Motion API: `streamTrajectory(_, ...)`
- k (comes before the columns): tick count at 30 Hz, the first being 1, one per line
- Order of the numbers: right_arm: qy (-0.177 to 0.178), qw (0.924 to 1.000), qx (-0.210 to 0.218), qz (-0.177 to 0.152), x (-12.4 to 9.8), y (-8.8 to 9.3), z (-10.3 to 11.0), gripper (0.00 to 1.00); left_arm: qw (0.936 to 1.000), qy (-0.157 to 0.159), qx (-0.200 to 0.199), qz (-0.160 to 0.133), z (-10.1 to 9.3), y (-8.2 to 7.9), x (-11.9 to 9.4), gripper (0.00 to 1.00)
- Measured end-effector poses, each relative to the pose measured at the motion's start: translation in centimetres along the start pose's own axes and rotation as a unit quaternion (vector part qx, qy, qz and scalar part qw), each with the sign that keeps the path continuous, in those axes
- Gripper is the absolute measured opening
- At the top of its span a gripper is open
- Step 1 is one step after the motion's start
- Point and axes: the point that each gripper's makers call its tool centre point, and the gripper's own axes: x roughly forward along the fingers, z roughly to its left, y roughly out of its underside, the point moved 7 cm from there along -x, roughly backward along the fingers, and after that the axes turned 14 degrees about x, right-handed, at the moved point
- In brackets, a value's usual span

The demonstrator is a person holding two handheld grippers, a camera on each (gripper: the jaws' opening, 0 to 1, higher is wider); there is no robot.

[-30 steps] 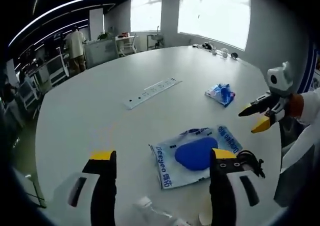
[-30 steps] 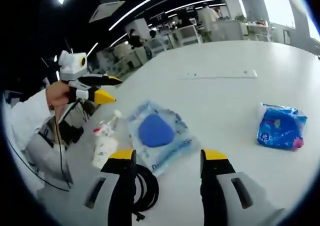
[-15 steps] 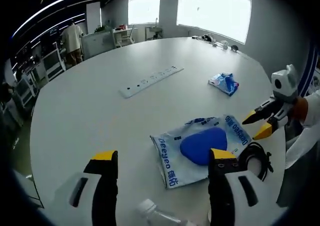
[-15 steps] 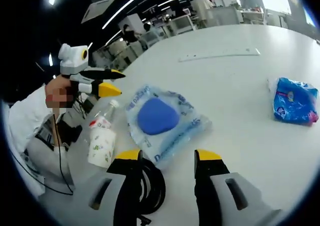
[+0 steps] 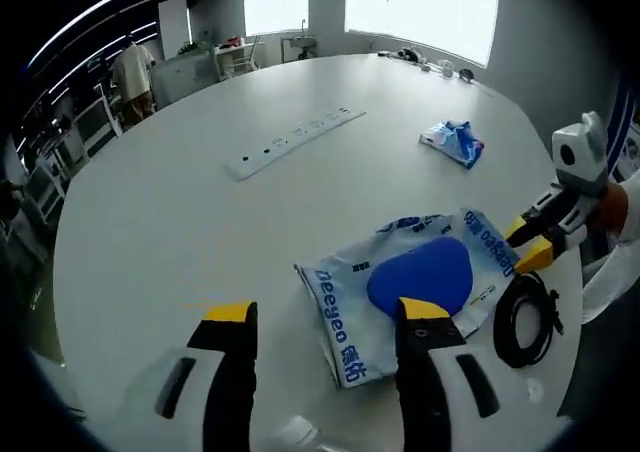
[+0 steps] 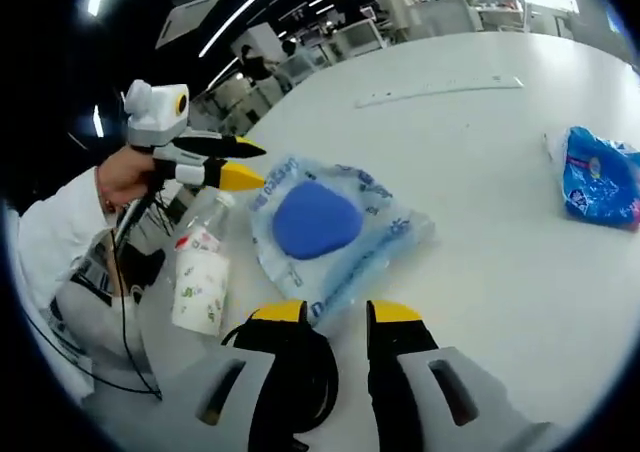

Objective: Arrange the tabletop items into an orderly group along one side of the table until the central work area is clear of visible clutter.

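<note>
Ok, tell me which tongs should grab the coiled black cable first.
Right, probably. In the right gripper view, the right tongs sit over the black cable, nearly at its coil. The left tongs point past the blue-pad packet, with the cable off to their side.

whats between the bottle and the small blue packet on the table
In the right gripper view, the clear bag with the blue pad lies between the bottle and the small blue packet; past the bag, bare white table.
</note>
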Motion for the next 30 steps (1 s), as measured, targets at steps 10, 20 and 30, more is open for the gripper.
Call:
streamTrajectory(10, 0.002, 0.9999, 0.016, -0.001, 0.2, 0.1, -0.2, 0.07, 0.9989, 0.01, 0.011, 0.045, -0.3, 1.3, 1.6, 0.16)
streamTrajectory(20, 0.002, 0.9998, 0.016, -0.013, -0.2, -0.6, -0.3, 0.0, 0.9989, 0.027, 0.013, 0.037, -0.8, 1.1, 1.4, 0.02)
streamTrajectory(30, 0.001, 0.9992, 0.003, -0.04, -2.0, -3.0, -0.5, 0.0, 0.9999, 0.016, -0.001, 0.006, -1.0, -0.5, -0.5, 0.01)
